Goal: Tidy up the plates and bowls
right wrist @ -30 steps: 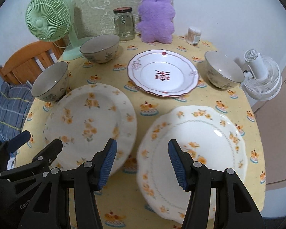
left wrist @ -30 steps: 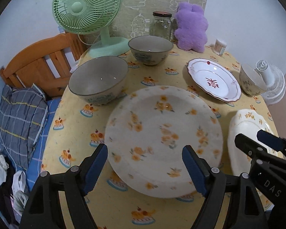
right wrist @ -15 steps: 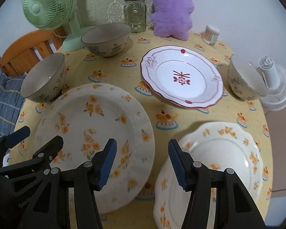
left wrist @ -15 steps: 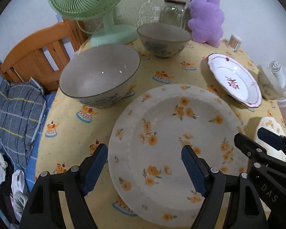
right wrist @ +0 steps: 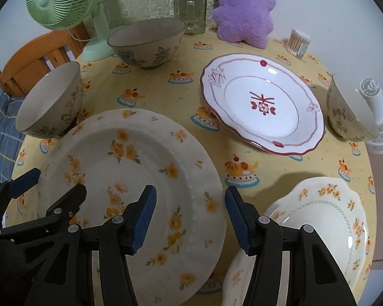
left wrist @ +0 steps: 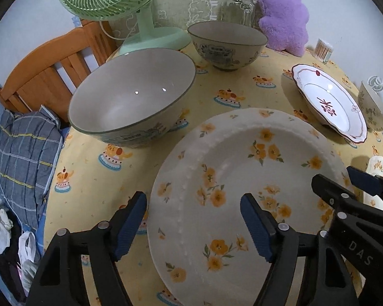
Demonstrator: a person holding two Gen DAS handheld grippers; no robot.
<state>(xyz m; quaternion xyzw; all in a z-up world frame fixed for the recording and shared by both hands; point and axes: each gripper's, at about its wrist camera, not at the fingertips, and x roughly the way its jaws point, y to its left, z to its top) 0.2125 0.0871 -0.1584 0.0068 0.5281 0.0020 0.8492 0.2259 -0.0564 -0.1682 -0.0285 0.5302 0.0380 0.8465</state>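
Large orange-flowered plate (left wrist: 245, 193) flat on the yellow-clothed surface (left wrist: 94, 176), directly below and ahead of both tools.

Left hand-held gripper (left wrist: 195, 225): jaws closing, not yet pressing on anything. Straddles the plate's left rim: outer pad over bare cloth just beside the rim, inner pad over the plate's well. Rim edge between the pads, apparently still below them; contact not confirmed.

Right hand-held gripper (right wrist: 190, 216): moderately wide, empty. Straddles the same plate's right rim: one pad over the plate's inside, other pad over the cloth between this plate and the scalloped cream plate (right wrist: 316, 219) at lower right.

Deciding relation: plate round, no long axis; rim sections run roughly front to back through each jaw gap, on opposite sides. Both tools about equally near. Judged a two-handed lift of this plate, each pair of pads needing to come down onto the rim.

Neighbours: grey-rimmed bowl (left wrist: 132, 99) near the plate's far left edge, apart from it. Red-trimmed plate (right wrist: 263, 104) beyond, to the right, well apart. Likely stacking target not determinable.

Risk, judged: thin glazed rim, shallow bite, slip if tilted.
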